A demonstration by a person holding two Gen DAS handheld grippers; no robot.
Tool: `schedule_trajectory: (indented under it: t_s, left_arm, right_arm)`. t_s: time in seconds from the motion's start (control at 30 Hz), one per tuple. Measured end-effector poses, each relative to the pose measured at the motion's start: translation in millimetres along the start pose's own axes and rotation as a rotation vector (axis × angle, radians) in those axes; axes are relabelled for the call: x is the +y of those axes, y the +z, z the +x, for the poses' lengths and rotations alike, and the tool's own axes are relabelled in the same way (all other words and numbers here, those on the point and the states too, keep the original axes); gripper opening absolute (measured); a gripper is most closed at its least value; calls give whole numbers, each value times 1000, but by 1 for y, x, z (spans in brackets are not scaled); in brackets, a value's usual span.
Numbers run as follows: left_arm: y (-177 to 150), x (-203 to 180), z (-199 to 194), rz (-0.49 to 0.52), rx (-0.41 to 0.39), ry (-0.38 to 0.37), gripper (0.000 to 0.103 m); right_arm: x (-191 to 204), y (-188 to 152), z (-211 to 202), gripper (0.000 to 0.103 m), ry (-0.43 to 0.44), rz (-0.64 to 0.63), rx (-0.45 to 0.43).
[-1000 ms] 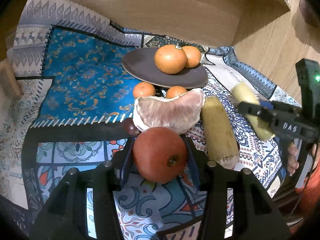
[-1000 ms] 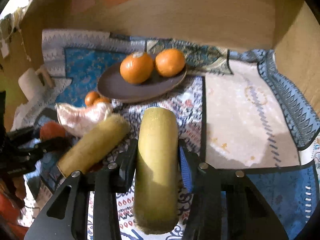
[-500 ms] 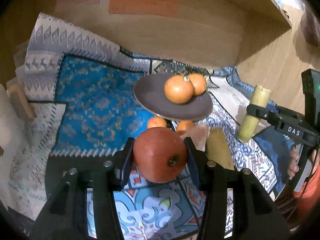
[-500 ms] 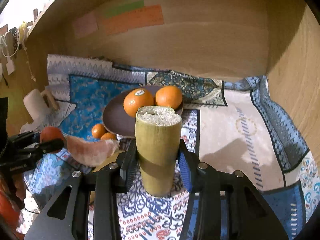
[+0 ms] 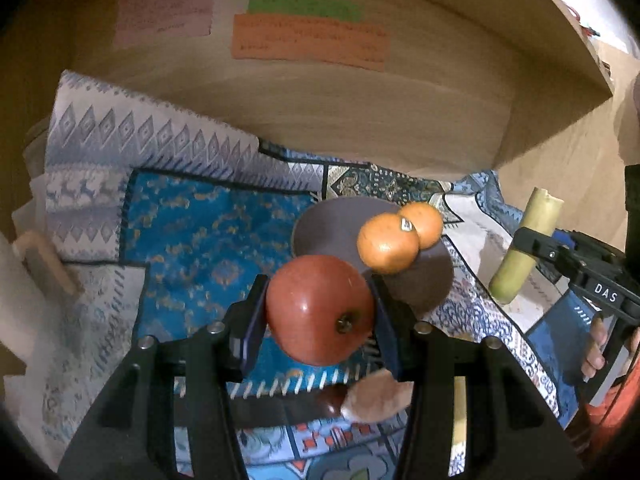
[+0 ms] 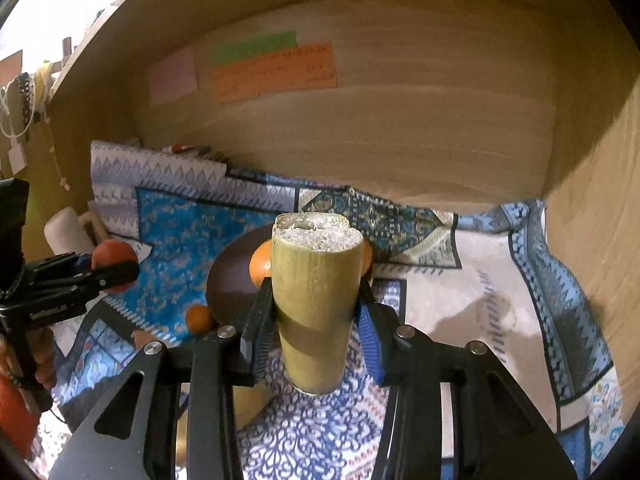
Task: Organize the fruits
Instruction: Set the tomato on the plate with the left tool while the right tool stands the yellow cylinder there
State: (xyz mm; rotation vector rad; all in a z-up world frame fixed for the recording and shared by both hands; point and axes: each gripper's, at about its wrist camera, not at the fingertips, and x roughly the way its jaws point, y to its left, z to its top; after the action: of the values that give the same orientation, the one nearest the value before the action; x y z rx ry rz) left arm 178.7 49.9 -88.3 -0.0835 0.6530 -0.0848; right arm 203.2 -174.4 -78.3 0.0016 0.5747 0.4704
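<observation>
My left gripper [image 5: 320, 312] is shut on a red apple [image 5: 316, 304] and holds it in the air in front of a dark plate [image 5: 332, 220] that carries two oranges [image 5: 386, 242]. My right gripper [image 6: 316, 312] is shut on a yellow-green sugarcane piece [image 6: 314, 292], held upright above the cloth. That cane also shows at the right of the left wrist view [image 5: 520, 256]. The apple shows at the left of the right wrist view [image 6: 114, 256]. A pomelo segment [image 5: 376, 400] lies low on the cloth, partly hidden by my left gripper.
A patterned blue cloth [image 5: 200, 232] covers the shelf floor. Wooden walls [image 6: 400, 120] close the back and right, with coloured paper notes [image 6: 272, 68] on the back. A small tangerine [image 6: 199, 318] lies by the plate. A white roll [image 6: 68, 232] stands at the left.
Both grippers have risen with their loads. The apple now stands higher, level with the plate. The cane has turned from lying forward to upright and hides part of the oranges.
</observation>
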Motion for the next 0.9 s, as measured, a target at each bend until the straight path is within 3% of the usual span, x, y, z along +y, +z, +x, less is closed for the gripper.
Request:
schedule_trajectory:
  t_s: [0.43,0.9]
  left_arm:
    - [39,4,51,13,42,-2,49]
    - [45,-1,127,80,188,-11,49]
  right_arm:
    - [-12,22,33,35,4,-19,23]
    - [-9,30,84,35,7,-38,112]
